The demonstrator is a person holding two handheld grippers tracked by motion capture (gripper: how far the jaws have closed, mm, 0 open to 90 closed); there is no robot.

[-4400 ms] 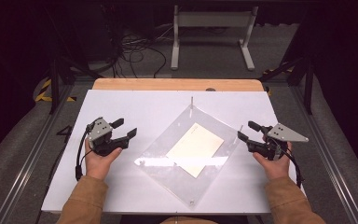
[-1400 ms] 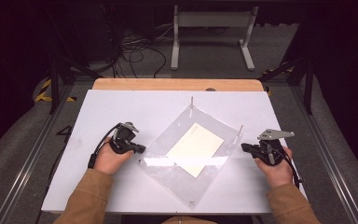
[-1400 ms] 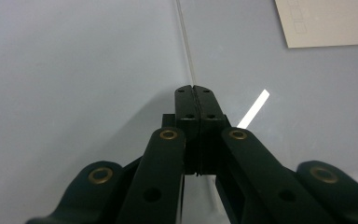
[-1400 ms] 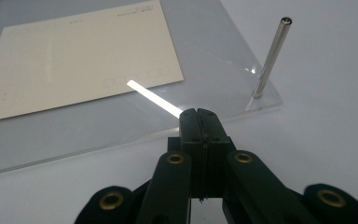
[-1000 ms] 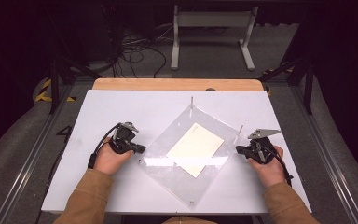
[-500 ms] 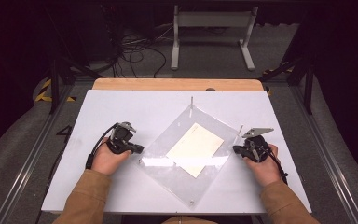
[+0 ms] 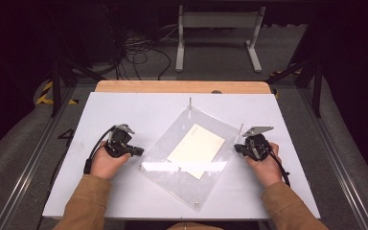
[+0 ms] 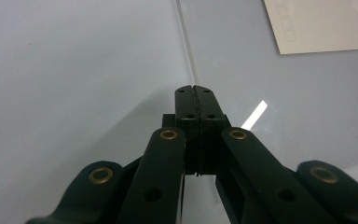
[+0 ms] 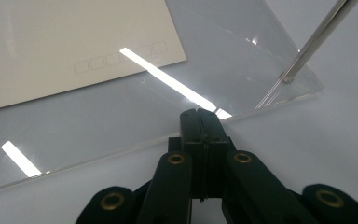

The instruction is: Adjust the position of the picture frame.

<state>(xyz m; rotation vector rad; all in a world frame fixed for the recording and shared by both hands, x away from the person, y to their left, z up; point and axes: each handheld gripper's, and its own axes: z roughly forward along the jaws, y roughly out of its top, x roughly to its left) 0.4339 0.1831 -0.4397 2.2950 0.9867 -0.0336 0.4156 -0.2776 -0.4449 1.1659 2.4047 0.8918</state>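
A clear acrylic plate (image 7: 172, 165) lies turned like a diamond on the white table (image 7: 124, 110), with a cream card (image 7: 196, 147) on or under it. Thin metal pins (image 7: 190, 102) stand at its corners. My left gripper (image 7: 138, 152) is shut with nothing between its jaws, tips at the plate's left edge (image 8: 186, 42). My right gripper (image 7: 237, 147) is shut too, tips at the plate's right edge (image 9: 121, 149), near a corner pin (image 9: 317, 35). The left gripper (image 8: 196, 88) and right gripper (image 9: 200, 113) show their pads pressed together. The card (image 9: 65, 42) carries a row of small printed boxes.
A wooden strip (image 7: 182, 86) borders the table's far edge. Beyond it stand a grey metal frame (image 7: 218, 28) and loose cables (image 7: 139, 48) on the floor. Bare white table lies on both sides of the plate.
Both grippers, open and farther out in the oldest frame, have shut and come in to the plate. Over the last second the right gripper slid left to the plate's edge; the left stayed put.
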